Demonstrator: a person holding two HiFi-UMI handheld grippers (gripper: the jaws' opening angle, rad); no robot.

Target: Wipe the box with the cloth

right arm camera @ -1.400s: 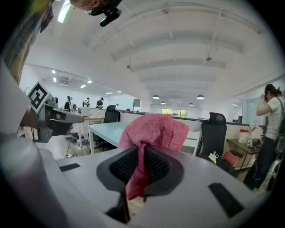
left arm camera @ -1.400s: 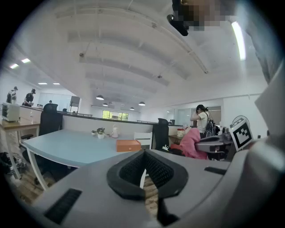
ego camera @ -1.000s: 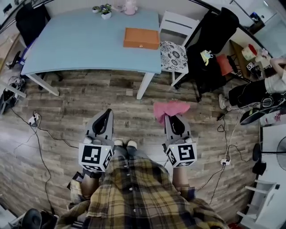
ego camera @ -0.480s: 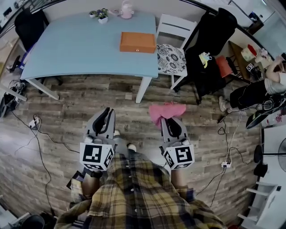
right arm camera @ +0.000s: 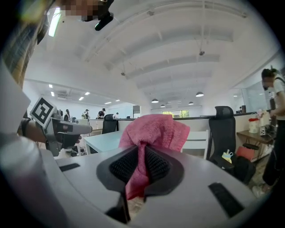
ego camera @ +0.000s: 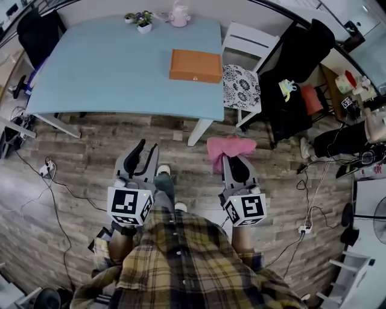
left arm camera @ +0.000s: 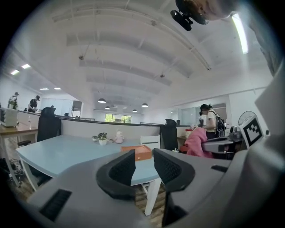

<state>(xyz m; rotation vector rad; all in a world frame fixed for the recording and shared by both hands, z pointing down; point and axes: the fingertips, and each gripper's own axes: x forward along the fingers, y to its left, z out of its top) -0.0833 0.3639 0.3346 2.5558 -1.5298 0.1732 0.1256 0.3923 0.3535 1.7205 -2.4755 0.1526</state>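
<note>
An orange box (ego camera: 195, 66) lies on the light blue table (ego camera: 108, 66), near its right front corner; it also shows in the left gripper view as the box (left arm camera: 136, 152). Both grippers hang over the wood floor, short of the table. My left gripper (ego camera: 147, 148) (left arm camera: 143, 162) is open; its jaws have just been opening and nothing is between them. My right gripper (ego camera: 232, 158) (right arm camera: 141, 167) is shut on a pink cloth (ego camera: 229, 146) (right arm camera: 153, 131), which bunches out past the fingertips and hides them from above.
A white chair with a patterned cushion (ego camera: 241, 84) stands at the table's right corner, a black chair draped with clothes (ego camera: 295, 78) beyond it. Potted plants (ego camera: 143, 19) and a pink pot (ego camera: 178, 17) sit at the table's far edge. Cables (ego camera: 48, 169) run over the floor at left.
The left gripper's jaws have parted from shut to open. Both grippers and the person have moved toward the table, which now lies nearer. The cloth stays in the right gripper.
</note>
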